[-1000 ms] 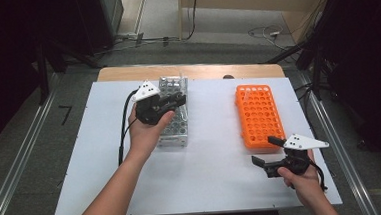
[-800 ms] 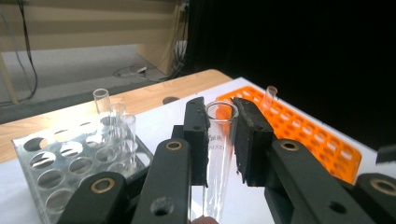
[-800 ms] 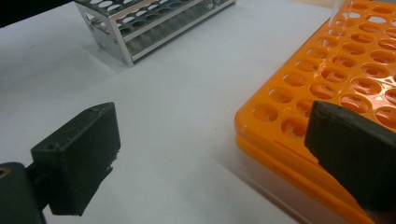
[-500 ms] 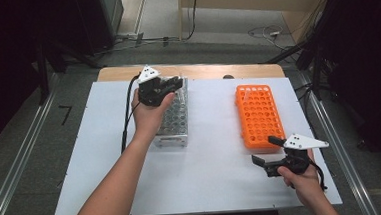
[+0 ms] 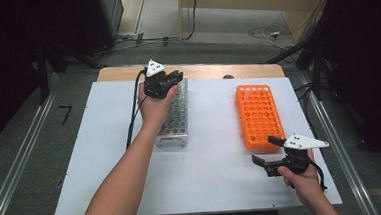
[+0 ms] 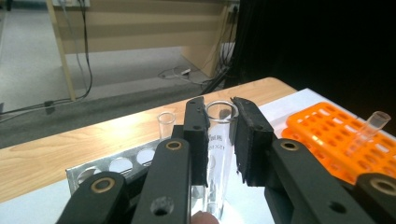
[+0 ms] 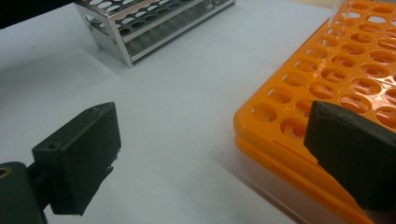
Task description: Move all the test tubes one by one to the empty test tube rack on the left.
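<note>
A metal test-tube rack (image 5: 173, 126) stands left of centre on the white table, and an orange rack (image 5: 260, 115) stands to its right. My left gripper (image 5: 176, 79) is over the metal rack's far end. In the left gripper view its jaws (image 6: 220, 135) press both sides of an upright clear test tube (image 6: 219, 154) just below the rim. A second clear tube (image 6: 166, 123) stands in the metal rack (image 6: 116, 165) behind it. My right gripper (image 5: 262, 149) hovers low by the orange rack's near left corner, open and holding nothing (image 7: 210, 140).
One clear tube (image 6: 373, 126) leans in the far part of the orange rack (image 6: 336, 135). The white table sheet (image 5: 217, 171) lies bare between the racks and along the near edge. A wooden strip (image 5: 211, 71) runs along the table's far edge, with the floor and cables beyond.
My left gripper has moved away along the metal rack to its far end. The right gripper has stayed where it was.
</note>
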Tool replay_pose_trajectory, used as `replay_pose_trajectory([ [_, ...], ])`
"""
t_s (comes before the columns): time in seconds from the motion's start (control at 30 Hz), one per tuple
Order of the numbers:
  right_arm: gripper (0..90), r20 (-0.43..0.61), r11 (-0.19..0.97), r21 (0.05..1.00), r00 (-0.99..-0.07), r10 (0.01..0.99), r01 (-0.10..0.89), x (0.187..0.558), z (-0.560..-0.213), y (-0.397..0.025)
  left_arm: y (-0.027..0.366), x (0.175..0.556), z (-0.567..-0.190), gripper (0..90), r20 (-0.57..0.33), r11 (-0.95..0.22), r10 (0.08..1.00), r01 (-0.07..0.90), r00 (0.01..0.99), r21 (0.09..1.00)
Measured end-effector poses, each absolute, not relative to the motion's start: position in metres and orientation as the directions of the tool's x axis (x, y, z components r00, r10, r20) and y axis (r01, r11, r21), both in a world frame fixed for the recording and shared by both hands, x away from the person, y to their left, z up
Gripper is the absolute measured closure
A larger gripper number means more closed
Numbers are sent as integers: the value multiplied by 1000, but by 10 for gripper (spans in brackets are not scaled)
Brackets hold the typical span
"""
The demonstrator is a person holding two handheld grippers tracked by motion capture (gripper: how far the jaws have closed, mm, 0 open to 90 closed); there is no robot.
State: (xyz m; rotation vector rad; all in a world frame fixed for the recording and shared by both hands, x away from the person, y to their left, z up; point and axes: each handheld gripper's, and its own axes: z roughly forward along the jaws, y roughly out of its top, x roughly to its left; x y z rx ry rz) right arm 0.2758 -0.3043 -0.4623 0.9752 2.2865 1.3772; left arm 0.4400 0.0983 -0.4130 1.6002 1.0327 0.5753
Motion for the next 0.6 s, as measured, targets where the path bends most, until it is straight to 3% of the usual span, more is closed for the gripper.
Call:
replay_pose_trajectory([
  [0.47, 24, 89, 307, 864, -719, 689, 400, 276, -462, -304, 89, 442, -424, 756, -121, -113, 855, 408, 504, 906],
  [0.6, 24, 89, 306, 864, -720, 688, 399, 276, -462, -304, 89, 440, -423, 699, -125, -124, 845, 418, 520, 900],
])
